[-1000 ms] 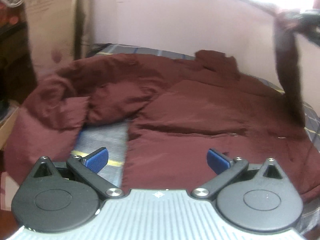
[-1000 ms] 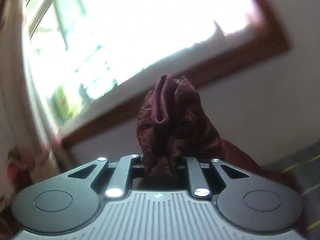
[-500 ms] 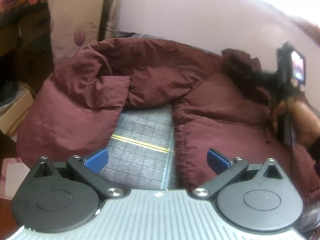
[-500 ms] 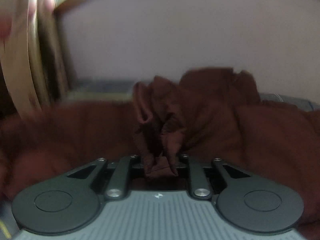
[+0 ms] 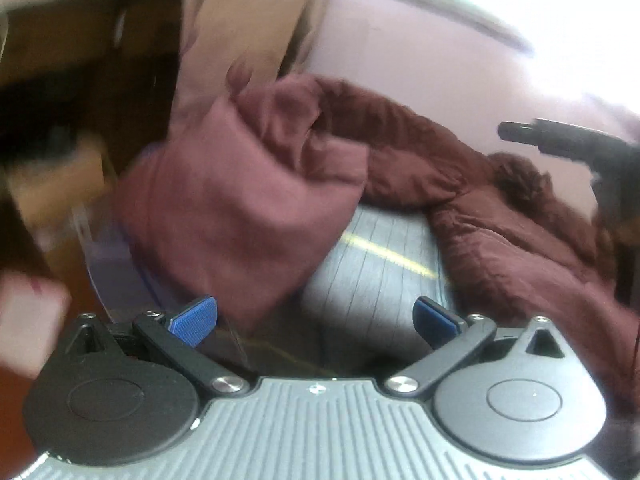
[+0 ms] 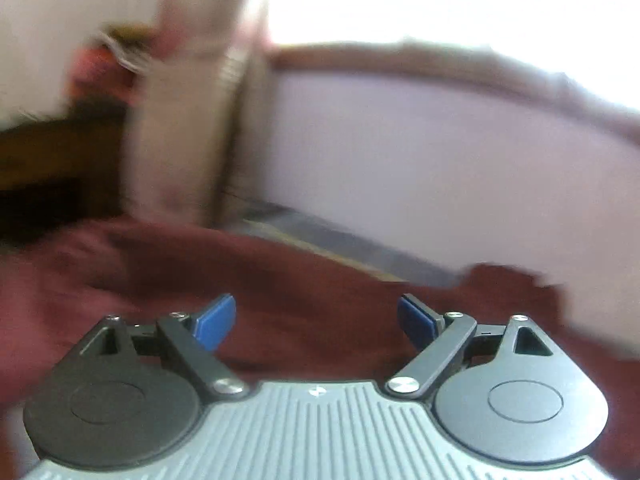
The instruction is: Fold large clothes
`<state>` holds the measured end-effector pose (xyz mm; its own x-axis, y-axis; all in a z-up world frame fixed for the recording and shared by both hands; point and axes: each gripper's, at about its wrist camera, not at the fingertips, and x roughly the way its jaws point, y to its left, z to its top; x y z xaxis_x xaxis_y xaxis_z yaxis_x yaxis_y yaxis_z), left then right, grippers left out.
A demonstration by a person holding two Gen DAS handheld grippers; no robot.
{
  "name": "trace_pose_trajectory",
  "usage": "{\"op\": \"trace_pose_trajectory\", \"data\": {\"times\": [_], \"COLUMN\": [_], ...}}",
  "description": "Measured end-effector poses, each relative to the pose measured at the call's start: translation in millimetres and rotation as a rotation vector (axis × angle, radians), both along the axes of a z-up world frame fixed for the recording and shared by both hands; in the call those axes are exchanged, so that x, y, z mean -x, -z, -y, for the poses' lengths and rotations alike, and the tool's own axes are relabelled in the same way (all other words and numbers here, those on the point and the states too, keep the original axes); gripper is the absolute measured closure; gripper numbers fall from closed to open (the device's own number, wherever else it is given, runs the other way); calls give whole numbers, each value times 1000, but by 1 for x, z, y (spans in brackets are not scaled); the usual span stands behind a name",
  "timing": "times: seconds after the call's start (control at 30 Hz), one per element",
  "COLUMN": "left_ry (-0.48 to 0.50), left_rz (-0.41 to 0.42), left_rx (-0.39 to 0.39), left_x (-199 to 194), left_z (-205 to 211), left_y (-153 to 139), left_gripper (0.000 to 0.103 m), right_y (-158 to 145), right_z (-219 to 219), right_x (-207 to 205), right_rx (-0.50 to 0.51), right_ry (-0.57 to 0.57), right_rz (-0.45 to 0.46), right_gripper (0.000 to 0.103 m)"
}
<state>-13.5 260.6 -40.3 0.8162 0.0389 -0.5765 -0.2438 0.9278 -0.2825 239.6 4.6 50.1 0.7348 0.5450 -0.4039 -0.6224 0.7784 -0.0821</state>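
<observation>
A large maroon garment lies spread and rumpled on a grey checked bed sheet. Its left part is bunched near the bed's left edge. My left gripper is open and empty, low over the sheet beside the garment's near edge. My right gripper is open and empty, just above the maroon garment. The right gripper also shows at the right in the left wrist view, over the garment's far right part.
A pale wall runs behind the bed under a wood-framed window. A beige curtain hangs at the back left. Dark wooden furniture and a cardboard box stand left of the bed.
My right gripper was shut on a bunch of the garment, came down to the bed and has opened, letting the cloth go. My left gripper has swung left, still open.
</observation>
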Motion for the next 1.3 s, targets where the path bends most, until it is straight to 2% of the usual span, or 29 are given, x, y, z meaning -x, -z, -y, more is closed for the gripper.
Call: {"op": "trace_pose_trajectory", "data": {"times": [0.07, 0.23, 0.3, 0.4, 0.47, 0.5, 0.53, 0.6, 0.63, 0.7, 0.83, 1.0, 1.1, 1.2, 1.3], "left_ry": [7, -53, -95, -147, -142, -134, -120, -83, -89, -95, -76, -12, 37, 111, 193], "left_rz": [29, -20, -27, 6, 60, 82, 92, 99, 102, 134, 200, 263, 301, 352, 378], "left_rx": [82, 156, 216, 316, 405, 419, 436, 475, 471, 465, 355, 245, 156, 88, 36], "left_x": [8, 7, 4, -3, -15, -19, -24, -31, -29, -21, -16, -46, -76, -108, -141], "left_z": [-10, -37, -54, -78, -91, -95, -98, -103, -105, -108, -106, -84, -52, -6, 49], "left_y": [12, 34, 42, 49, 53, 53, 52, 46, 39, 16, -54, -148, -202, -252, -287], "left_gripper": [0, 1, 1, 2, 5, 11, 30, 57, 71, 80, 83, 86, 86, 86, 86], "right_y": [2, 5, 5, 6, 7, 7, 6, 5, 4, 1, -3, -4, -6, -10, -11], "right_z": [-6, 2, 10, 24, 32, 35, 40, 50, 53, 62, 87, 130, 157, 179, 204], "right_x": [21, 66, 79, 86, 85, 86, 87, 89, 91, 94, 100, 96, 96, 103, 108], "right_rx": [24, 64, 68, 43, 19, 3, -11, -30, -35, -41, -67, -163, -238, -261, -290], "right_ry": [-24, -66, -62, -25, -1, 11, 21, 48, 60, 79, 126, 202, 234, 258, 293], "right_rz": [-12, -31, -37, -72, -107, -119, -133, -145, -145, -140, -126, -165, -180, -147, -132], "right_gripper": [14, 14, 14, 14, 14, 14, 14, 14, 14, 14, 14, 14, 14, 14, 14]}}
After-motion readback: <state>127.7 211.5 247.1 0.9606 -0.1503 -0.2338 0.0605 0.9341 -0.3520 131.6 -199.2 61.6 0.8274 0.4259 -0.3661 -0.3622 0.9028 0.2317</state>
